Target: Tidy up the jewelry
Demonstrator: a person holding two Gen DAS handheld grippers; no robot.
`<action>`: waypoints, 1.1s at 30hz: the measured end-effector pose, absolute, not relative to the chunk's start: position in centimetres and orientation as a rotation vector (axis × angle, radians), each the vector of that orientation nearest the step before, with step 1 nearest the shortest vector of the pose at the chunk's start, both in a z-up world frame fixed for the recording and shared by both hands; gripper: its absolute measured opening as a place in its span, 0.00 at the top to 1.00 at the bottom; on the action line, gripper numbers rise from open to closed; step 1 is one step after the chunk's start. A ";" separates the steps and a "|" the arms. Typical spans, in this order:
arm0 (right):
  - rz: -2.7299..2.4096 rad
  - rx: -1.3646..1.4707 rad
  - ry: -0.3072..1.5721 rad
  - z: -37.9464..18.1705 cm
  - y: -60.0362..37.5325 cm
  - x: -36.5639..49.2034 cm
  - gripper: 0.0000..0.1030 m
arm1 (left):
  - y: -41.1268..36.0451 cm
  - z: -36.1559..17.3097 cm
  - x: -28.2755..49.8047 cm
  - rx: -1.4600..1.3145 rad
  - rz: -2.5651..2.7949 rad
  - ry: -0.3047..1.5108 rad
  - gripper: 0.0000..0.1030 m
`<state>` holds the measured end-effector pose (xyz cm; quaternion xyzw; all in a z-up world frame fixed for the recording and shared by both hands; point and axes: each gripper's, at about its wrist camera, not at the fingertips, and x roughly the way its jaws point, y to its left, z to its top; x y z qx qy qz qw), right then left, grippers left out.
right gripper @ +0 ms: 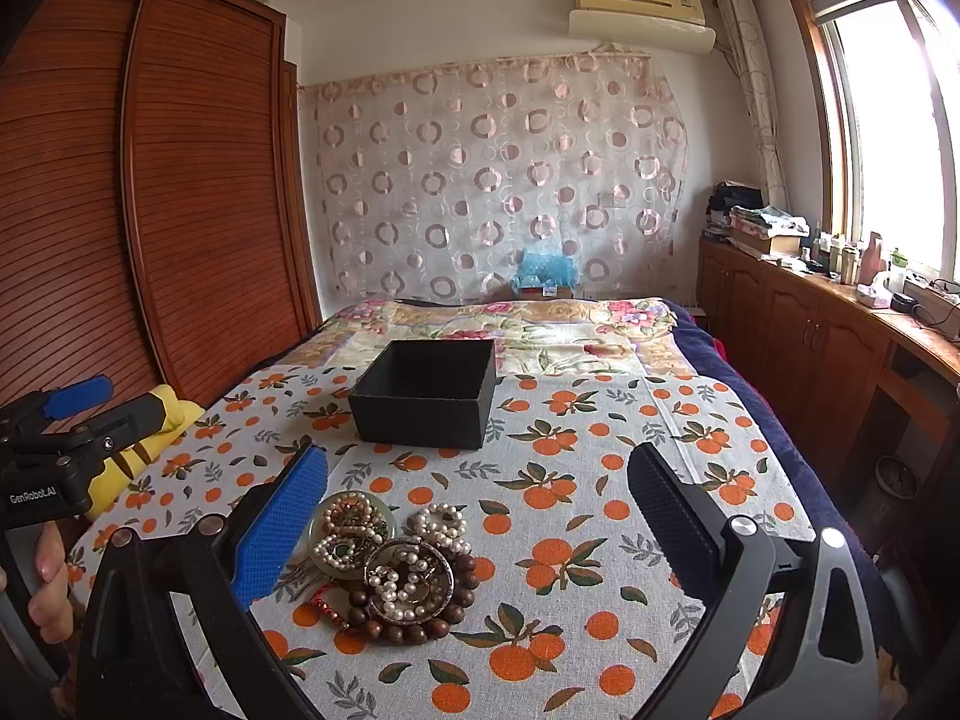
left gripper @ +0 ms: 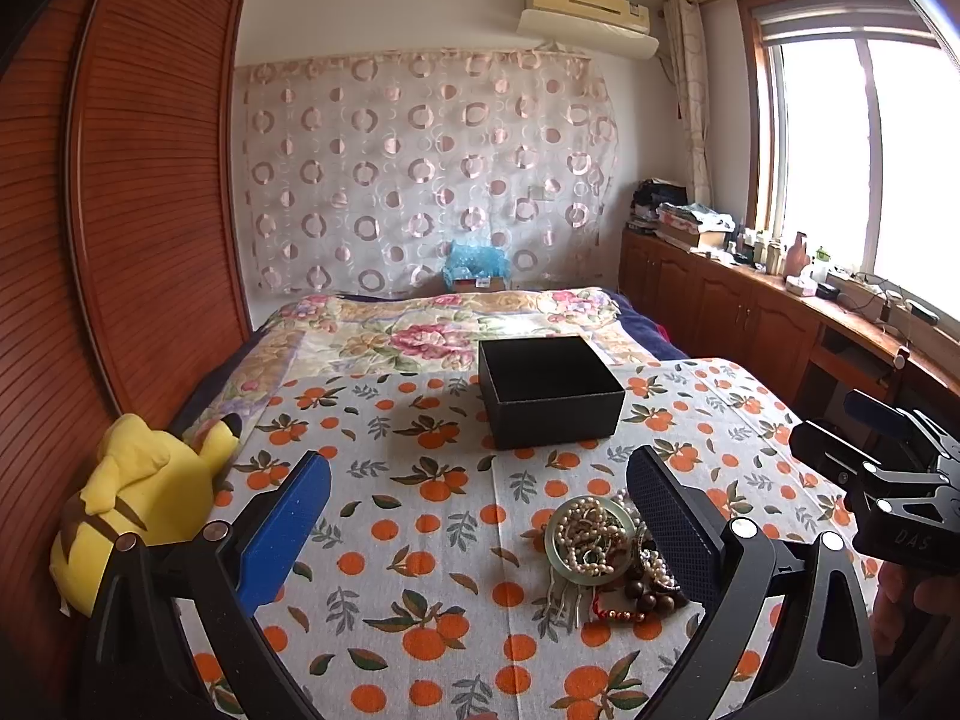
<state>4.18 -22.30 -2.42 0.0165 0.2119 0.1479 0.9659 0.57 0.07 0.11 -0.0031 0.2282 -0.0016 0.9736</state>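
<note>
Bedroom. Wardrobe [right gripper: 150,180], brown slatted doors, along the left wall. Far wall hung with a sheer curtain [right gripper: 498,180] of pink rings; air conditioner [right gripper: 642,12] above it. Window [right gripper: 888,120] at right, over a row of low wooden cabinets [right gripper: 810,336] cluttered with bottles and folded items.

Bed [right gripper: 510,330], floral quilt at the far end. Nearer end covered by a white cloth printed with oranges [right gripper: 600,480].

Black box [right gripper: 426,396], open, standing on the cloth's far part; its inside looks empty, though the floor is too dark to be sure.

Yellow plush toy [left gripper: 144,516] at the bed's left edge, against the wardrobe.

Jewelry heap [right gripper: 390,564] on the cloth, near side, well apart from the box: pearl strands, brown wooden beads, two round dishes, a red cord.

Left claw [left gripper: 480,528]: released, jaws spread wide, the heap just inside its right finger.

Right claw [right gripper: 480,516]: released, wide, heap beside its left finger.
</note>
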 end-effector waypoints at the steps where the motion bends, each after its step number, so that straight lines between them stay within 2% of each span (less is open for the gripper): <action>1: 0.299 0.032 0.429 -2.4 -22.3 4.2 0.02 | 0.1 0.1 0.7 -0.007 -0.003 0.461 0.07; 33: 0.298 0.034 0.431 -2.3 -22.3 4.0 0.02 | 0.1 -0.1 -0.2 -0.005 -0.003 0.453 0.07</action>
